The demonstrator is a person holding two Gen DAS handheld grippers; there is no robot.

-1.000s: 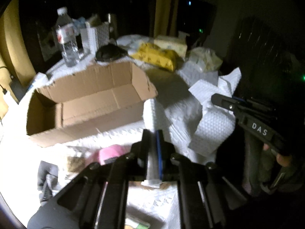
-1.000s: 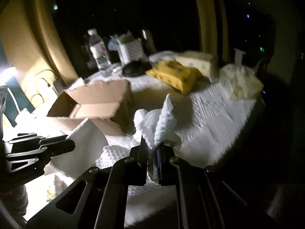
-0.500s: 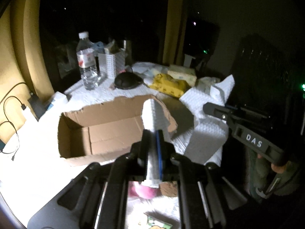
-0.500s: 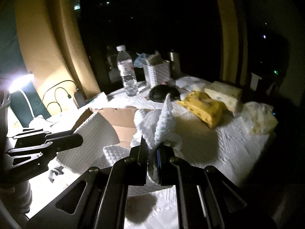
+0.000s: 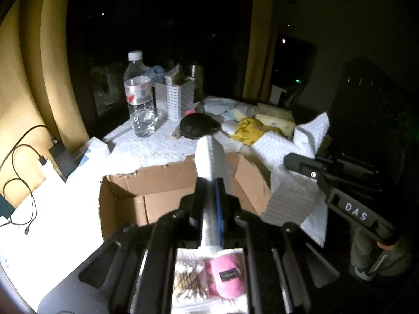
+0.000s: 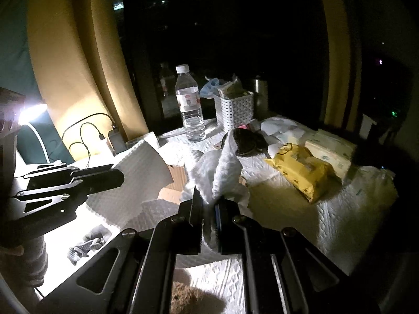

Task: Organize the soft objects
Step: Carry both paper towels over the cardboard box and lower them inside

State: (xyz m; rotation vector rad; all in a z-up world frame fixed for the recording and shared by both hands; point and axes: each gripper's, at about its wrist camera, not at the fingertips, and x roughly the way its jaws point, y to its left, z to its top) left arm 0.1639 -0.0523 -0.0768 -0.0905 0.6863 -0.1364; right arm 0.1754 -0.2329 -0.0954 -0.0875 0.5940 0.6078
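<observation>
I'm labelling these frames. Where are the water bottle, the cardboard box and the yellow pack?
water bottle (image 6: 189,104): right wrist view, label.
cardboard box (image 5: 123,201): left wrist view, front wall.
yellow pack (image 6: 303,170): right wrist view, top face.

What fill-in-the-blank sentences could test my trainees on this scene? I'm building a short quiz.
1. Both grippers are shut on a white ____.
2. The cardboard box has its top ____.
3. The clear water bottle stands ____ beside the white basket.
4. The packet next to the pale tissue pack is ____ in colour.

Missing words: paper towel; open; upright; yellow
</observation>
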